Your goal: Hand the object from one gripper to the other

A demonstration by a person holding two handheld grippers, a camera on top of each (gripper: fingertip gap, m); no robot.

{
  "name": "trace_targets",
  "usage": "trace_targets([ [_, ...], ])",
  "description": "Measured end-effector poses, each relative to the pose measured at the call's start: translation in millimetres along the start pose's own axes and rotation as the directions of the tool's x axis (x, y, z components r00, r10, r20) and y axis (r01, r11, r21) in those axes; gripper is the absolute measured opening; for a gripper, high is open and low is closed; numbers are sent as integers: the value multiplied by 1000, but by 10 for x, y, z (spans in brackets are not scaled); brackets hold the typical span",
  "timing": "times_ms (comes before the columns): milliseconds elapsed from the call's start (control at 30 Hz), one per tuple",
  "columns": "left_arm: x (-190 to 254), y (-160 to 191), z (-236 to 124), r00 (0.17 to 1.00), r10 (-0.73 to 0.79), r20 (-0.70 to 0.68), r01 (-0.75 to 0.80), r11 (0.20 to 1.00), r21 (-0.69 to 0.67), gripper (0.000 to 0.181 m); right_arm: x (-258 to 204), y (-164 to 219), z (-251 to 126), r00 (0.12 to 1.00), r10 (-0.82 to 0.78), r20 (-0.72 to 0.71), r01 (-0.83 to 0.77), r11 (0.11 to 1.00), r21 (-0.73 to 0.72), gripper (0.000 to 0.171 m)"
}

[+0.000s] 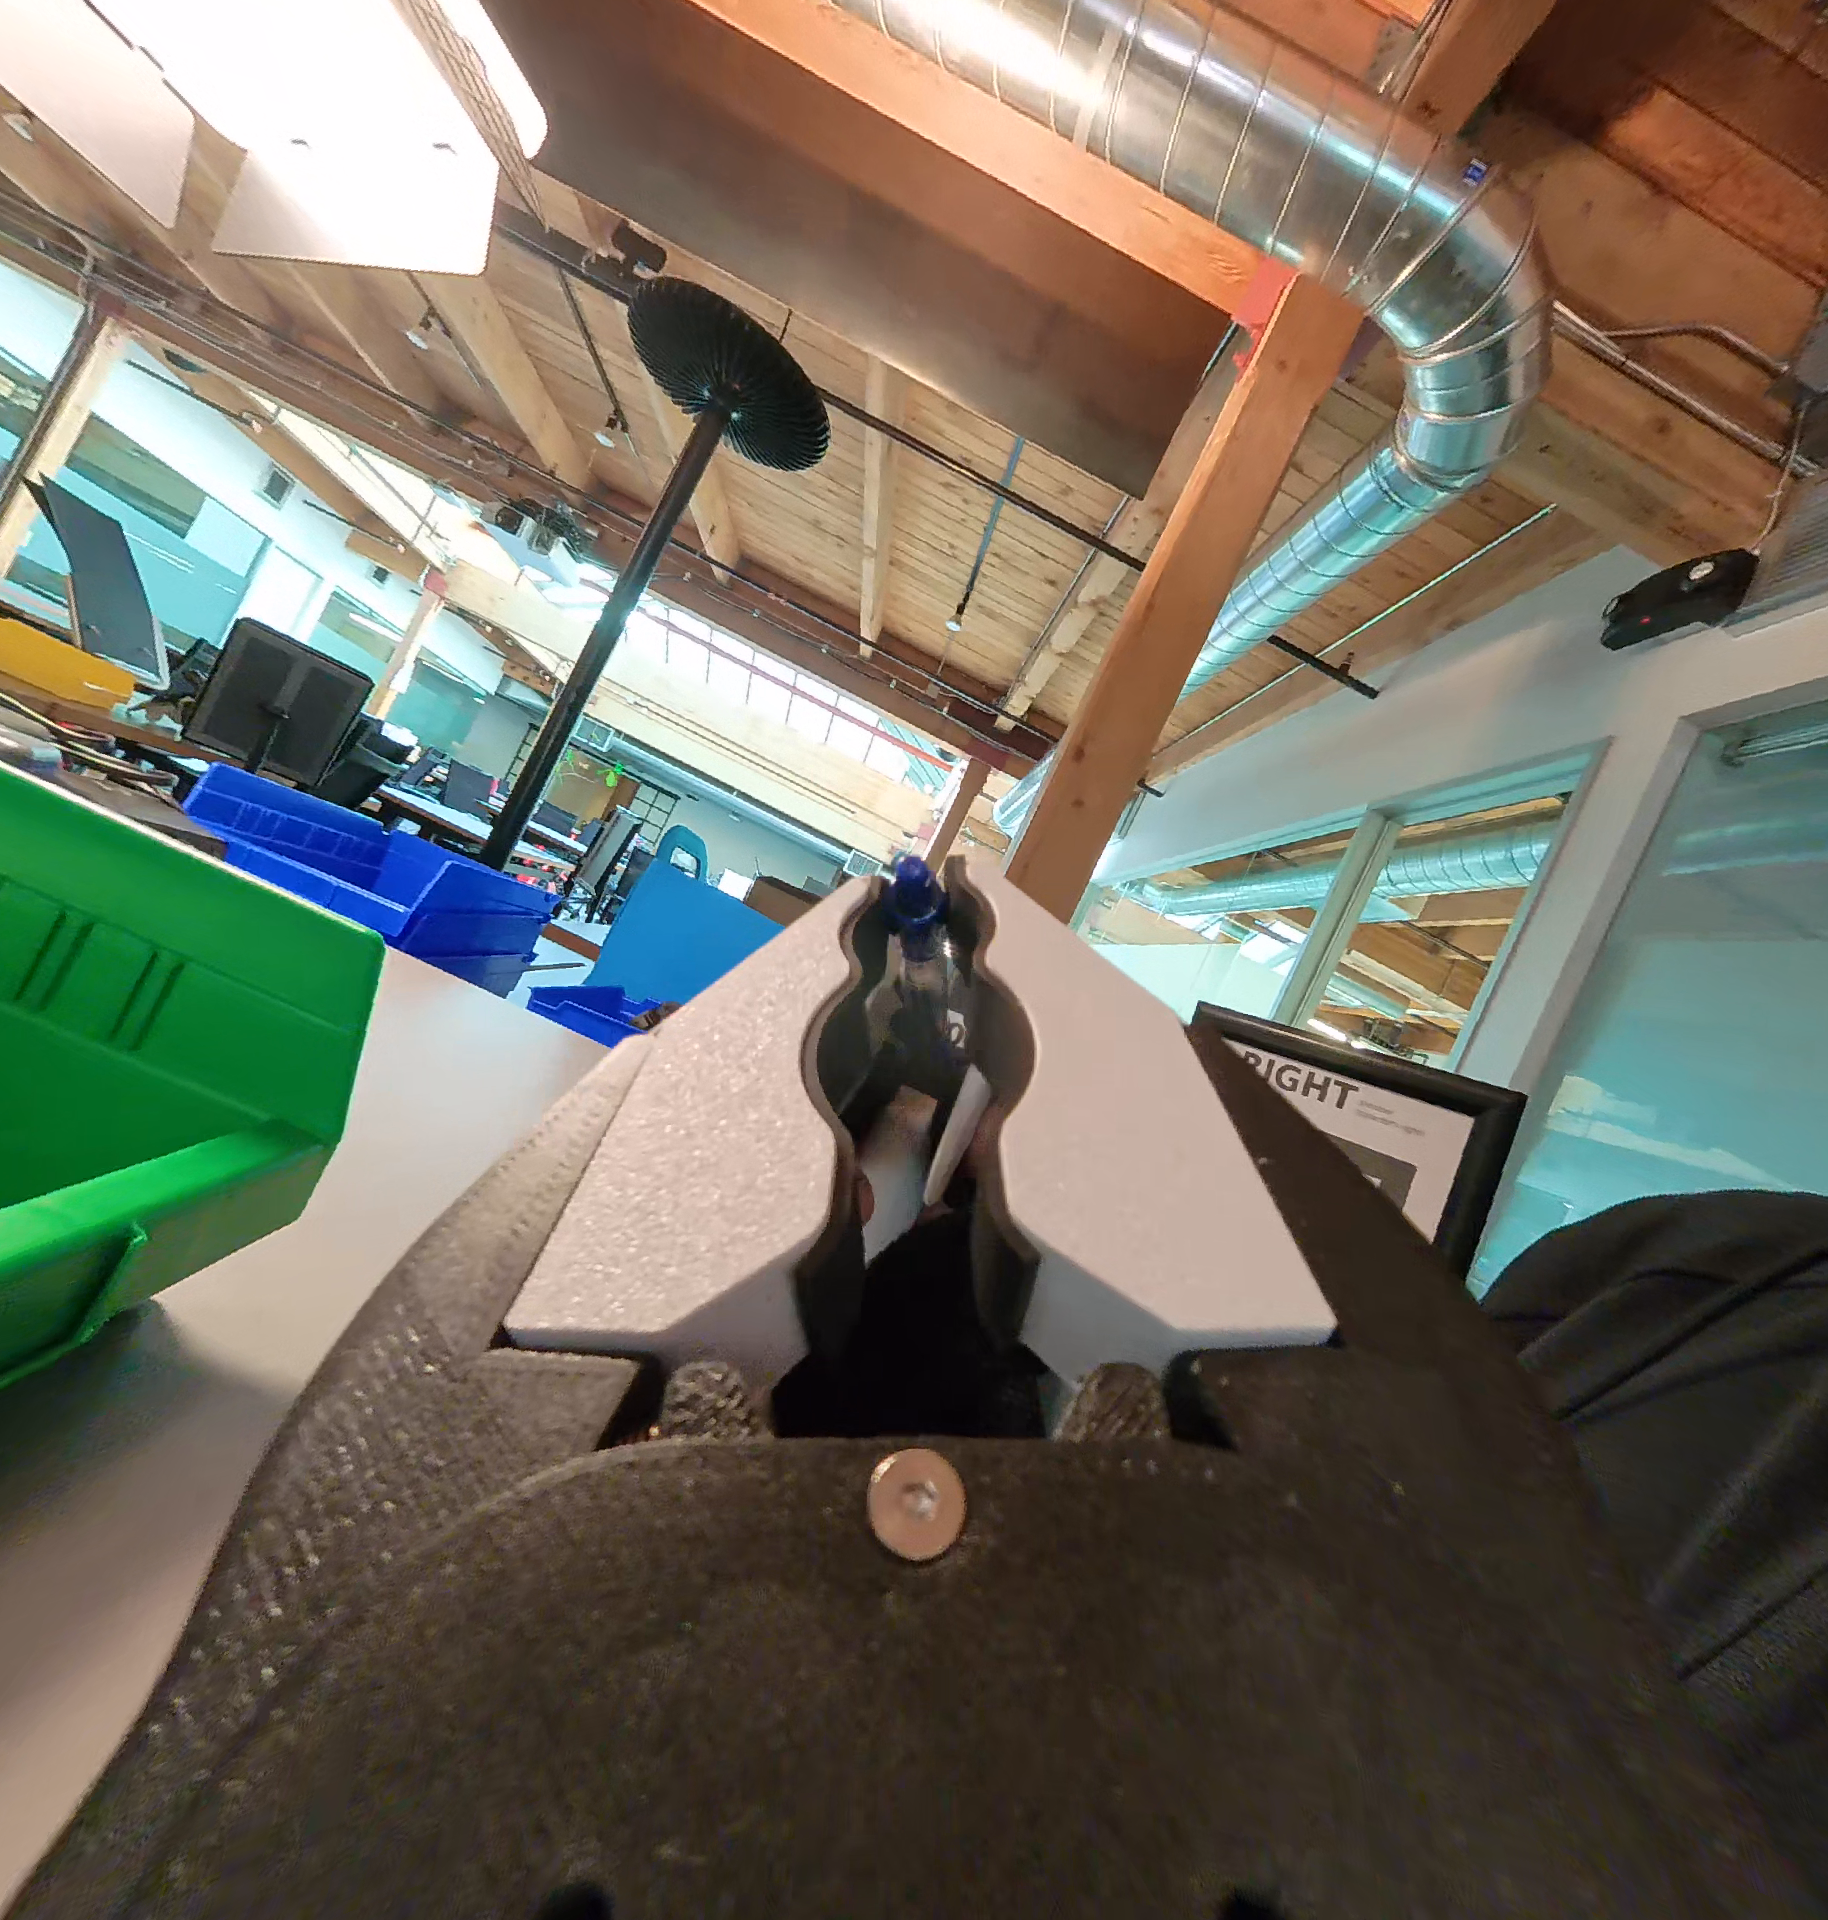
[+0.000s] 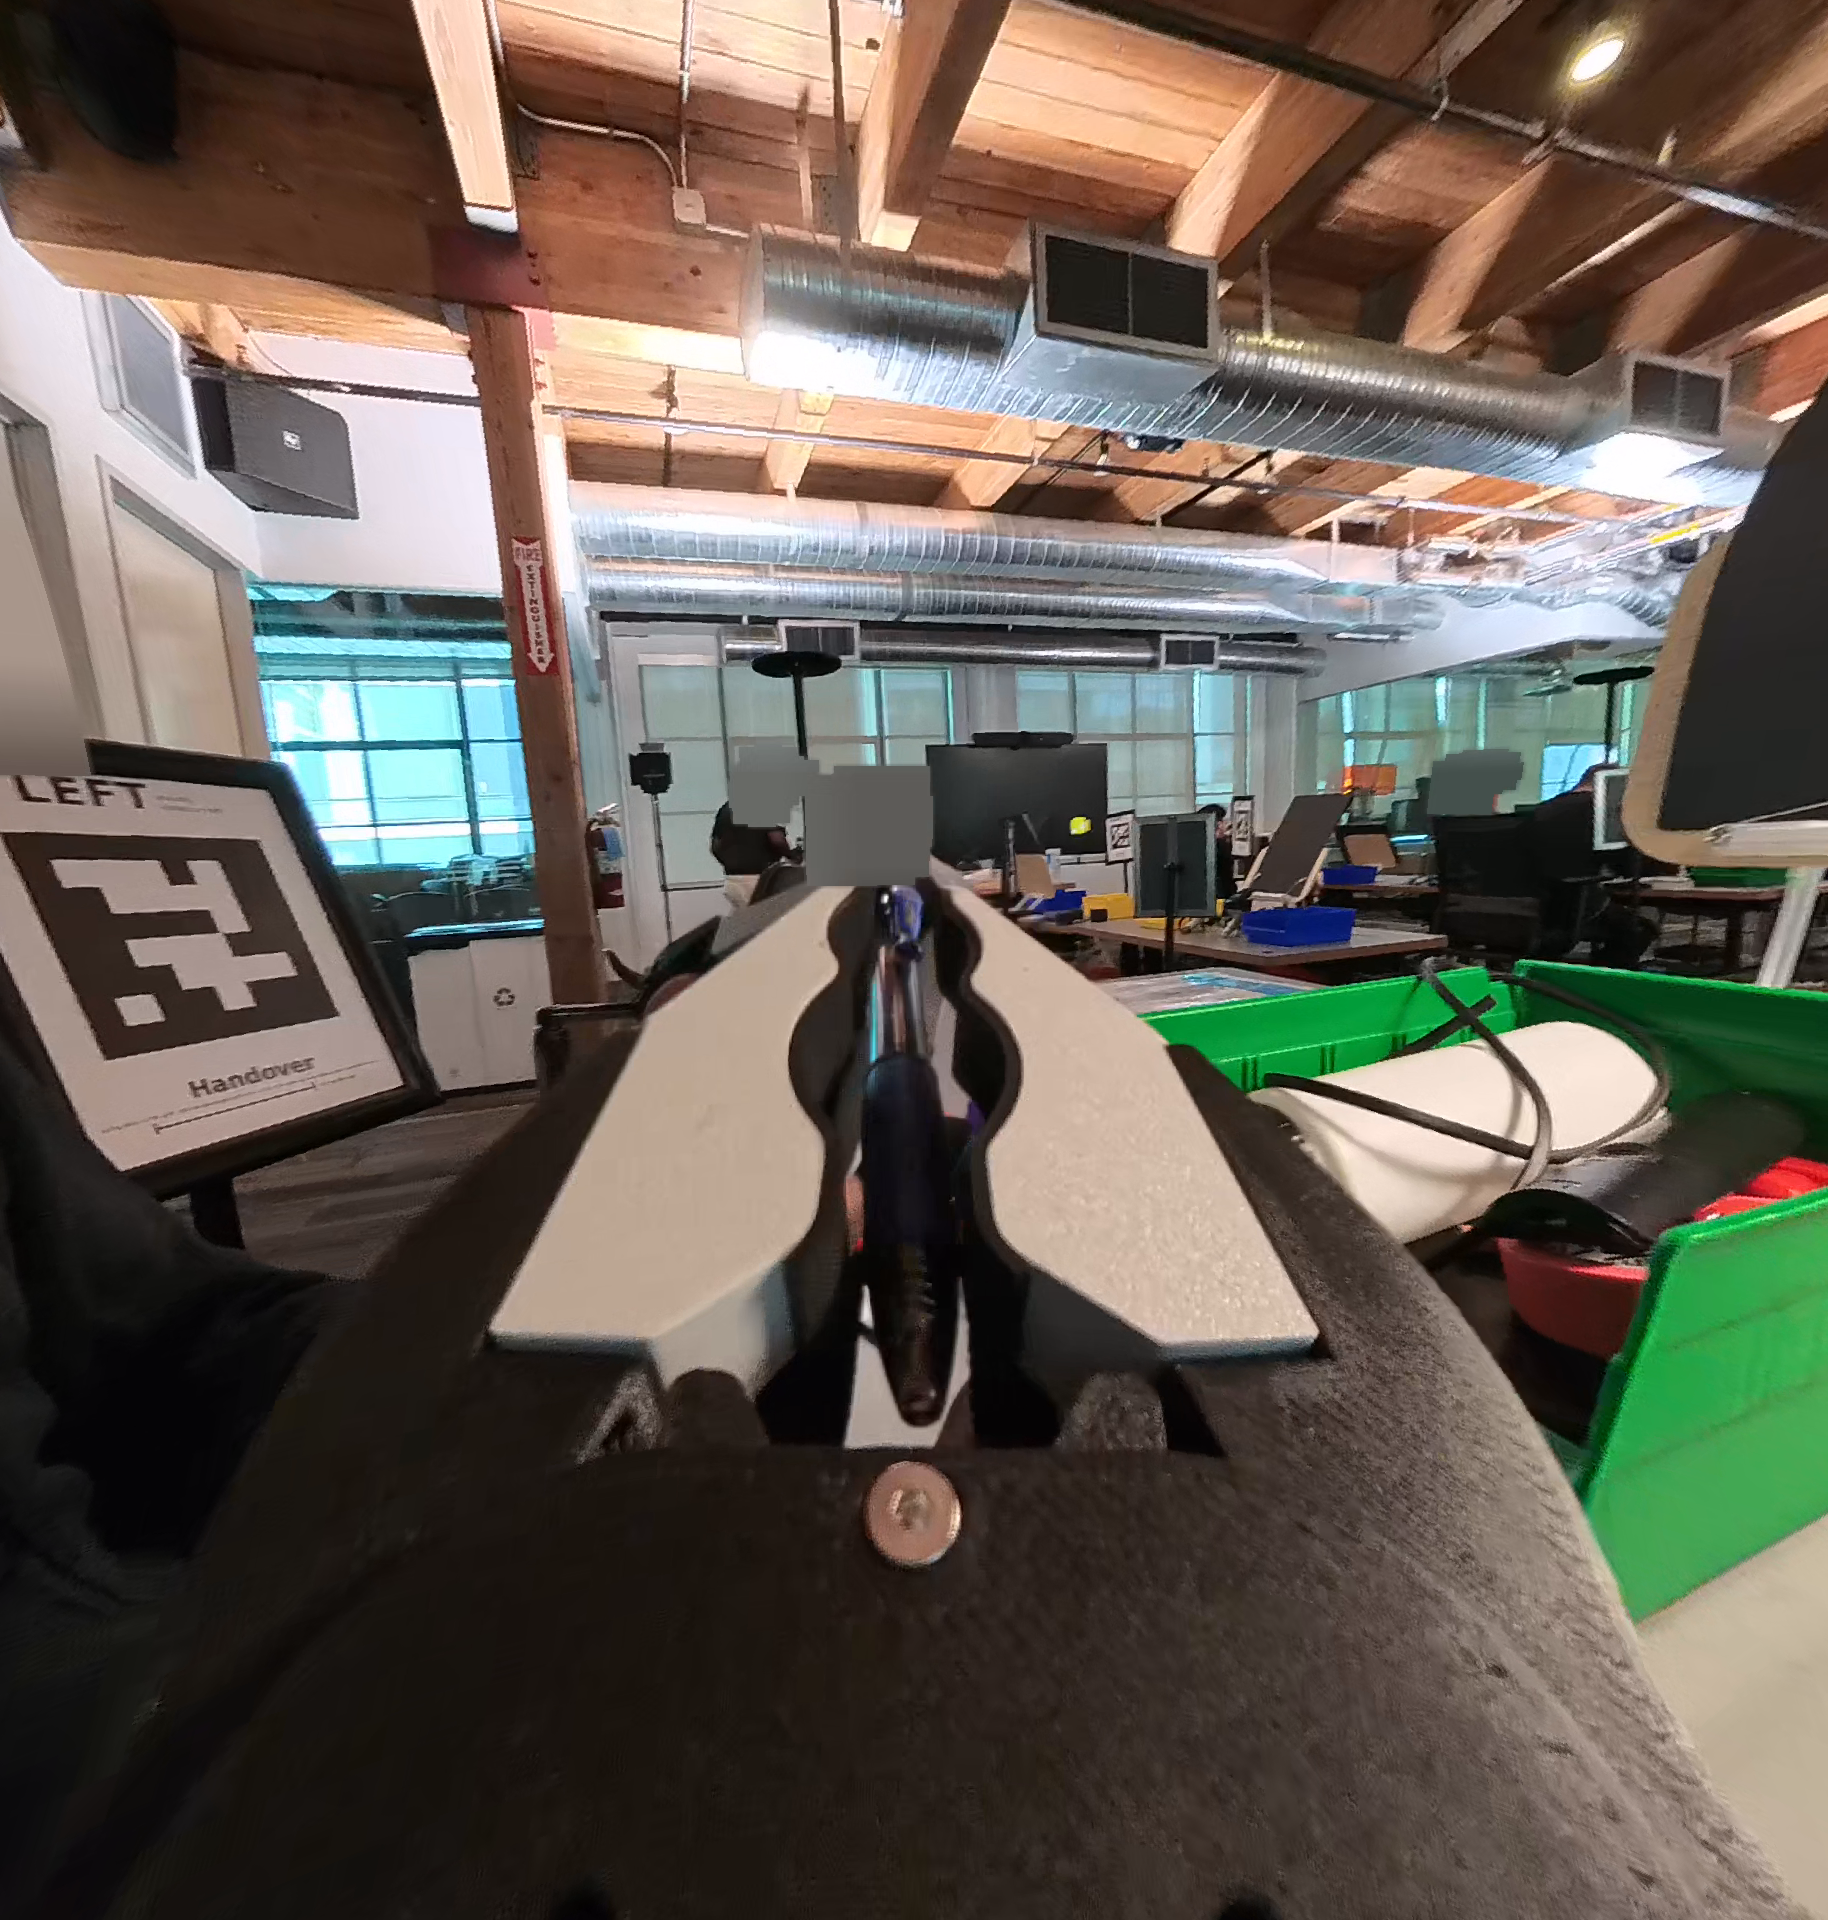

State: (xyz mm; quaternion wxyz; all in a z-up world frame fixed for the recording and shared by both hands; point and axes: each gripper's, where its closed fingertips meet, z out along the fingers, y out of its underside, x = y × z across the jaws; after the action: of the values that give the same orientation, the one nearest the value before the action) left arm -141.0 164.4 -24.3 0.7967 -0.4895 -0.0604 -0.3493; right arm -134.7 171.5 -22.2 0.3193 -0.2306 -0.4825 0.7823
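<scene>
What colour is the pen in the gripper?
Dark blue, with a clear shiny middle part. The pen shows best in the right wrist view.

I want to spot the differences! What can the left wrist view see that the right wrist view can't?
Only the left wrist view: a blue board with a handle hole, and white ceiling panels. Only the right wrist view: a white roll and black cable inside the green bin, and a red fire extinguisher. Both: the green bin, wooden ceiling, and a blue pen pinched in the left gripper and the right gripper.
</scene>
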Motion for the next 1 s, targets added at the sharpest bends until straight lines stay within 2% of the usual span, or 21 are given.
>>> trace_targets([
  [67, -32, 34, 9, 1000, -18, 14, 18, 1000, -20, 10, 30, -47, -29, 1000, -4, -15, 5, 1000, 22, 8],
  [167, -110, -33, -18, 998, -15, 67, 14, 1000, 19, 24, 85, -89, -60, 999, 34, -26, -33, 998, 47, 7],
  [300, -110, 29, 1, 998, -30, 61, 31, 999, -15, 0, 129, -29, -42, 998, 16, -60, -16, 1000, 11, 6],
  [400, -149, 23, -7, 995, 24, 98, -22, 1000, -19, 0, 186, 51, -30, 995, -2, -97, -1, 999, -35, 5],
  [567, -308, 81, -24, 977, 71, 203, -60, 996, -61, 0, 482, 303, -54, 963, -49, -264, 2, 984, -176, 6],
  [633, -353, 183, -9, 963, 129, 238, -100, 986, -132, 3, 529, 307, -70, 960, -2, -281, -45, 986, -161, 6],
  [733, -409, 456, 23, 933, 247, 260, -163, 938, -307, 12, 576, 232, -111, 955, 79, -286, -111, 989, -96, 6],
  [800, -365, 596, 68, 928, 295, 227, -192, 901, -388, 21, 579, 183, -126, 954, 122, -274, -143, 988, -57, 6],
  [1000, -374, 933, 8, 901, 396, 177, -217, 765, -607, 29, 498, 0, -143, 966, 134, -219, -129, 991, 37, 5],
])
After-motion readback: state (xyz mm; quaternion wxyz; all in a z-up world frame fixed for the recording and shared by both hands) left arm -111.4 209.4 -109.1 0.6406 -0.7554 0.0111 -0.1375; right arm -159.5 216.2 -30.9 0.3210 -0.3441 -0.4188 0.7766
